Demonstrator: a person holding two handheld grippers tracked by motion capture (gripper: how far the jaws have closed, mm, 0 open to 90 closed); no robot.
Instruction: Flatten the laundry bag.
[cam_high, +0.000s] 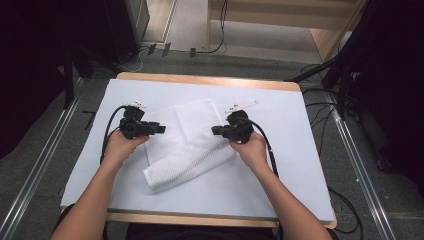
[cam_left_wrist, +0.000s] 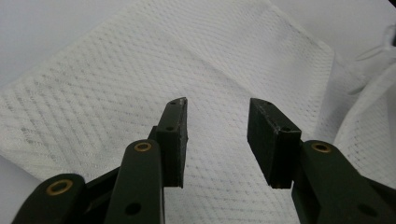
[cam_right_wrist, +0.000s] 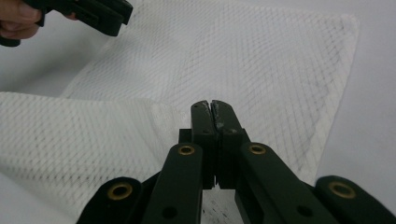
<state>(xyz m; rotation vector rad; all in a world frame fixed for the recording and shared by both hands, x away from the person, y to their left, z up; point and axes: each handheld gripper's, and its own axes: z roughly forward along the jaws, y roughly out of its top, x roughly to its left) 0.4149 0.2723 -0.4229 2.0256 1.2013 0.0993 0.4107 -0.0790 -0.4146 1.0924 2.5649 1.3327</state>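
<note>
At table centre: one white mesh cloth (cam_high: 187, 142), partly folded. My left gripper (cam_left_wrist: 217, 135), at its nine o'clock, jaws wide, empty. My right gripper (cam_right_wrist: 214, 116), at three o'clock, jaws pressed together; whether they pinch cloth I cannot tell. Risk: slippery mesh, so the fold may slide open.

No readable text anywhere

No letters, numbers, brand marks or signs can be read in the high view or in either gripper view: the white mesh cloth (cam_high: 187, 142) carries only its woven grid pattern, the white surface (cam_high: 280, 170) is plain, and the black fingers (cam_left_wrist: 173, 140) of the left gripper (cam_left_wrist: 217, 140) and those of the right gripper (cam_right_wrist: 213, 140) bear only brass rivets and small holes, with no label or printed marking on them.
</note>
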